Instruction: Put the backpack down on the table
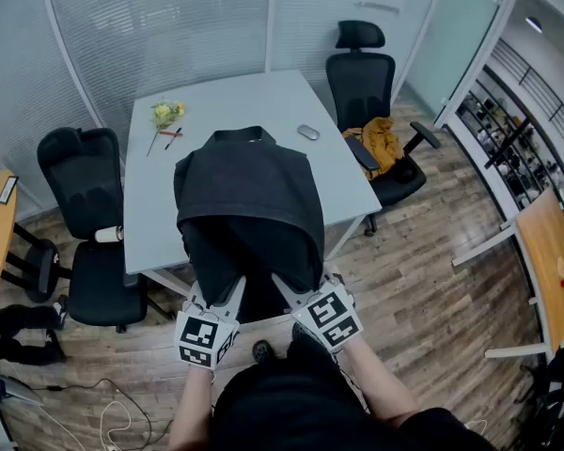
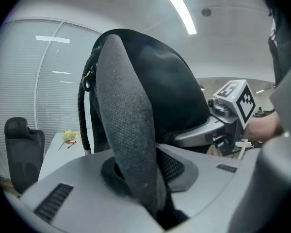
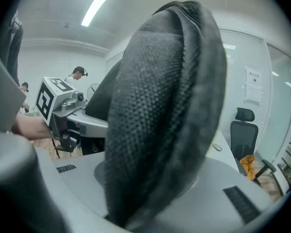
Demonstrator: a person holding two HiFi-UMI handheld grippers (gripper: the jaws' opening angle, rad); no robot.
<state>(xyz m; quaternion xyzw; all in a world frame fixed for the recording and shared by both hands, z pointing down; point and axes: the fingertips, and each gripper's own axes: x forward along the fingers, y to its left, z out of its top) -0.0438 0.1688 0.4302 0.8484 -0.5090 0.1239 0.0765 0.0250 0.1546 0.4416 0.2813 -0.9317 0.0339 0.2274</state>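
Left gripper (image 1: 233, 294): off the near edge of table (image 1: 226, 97), jaws narrowly parted, clamped on left strap (image 2: 131, 144).
Right gripper (image 1: 287, 291): at the same table edge, just beside the left one, jaws pinching right strap (image 3: 160, 120).
Backpack (image 1: 249, 205): black, hanging from both straps over table's near half, bottom dropping past the near edge; contact with tabletop unclear.
Mouse (image 1: 307, 132): on table, beyond backpack to the right.
Flower (image 1: 166, 114): on table's far left part, red pen (image 1: 172, 135) just beside.
Chair (image 1: 85, 186): left of table.
Second chair (image 1: 362, 73): beyond table's far right corner.
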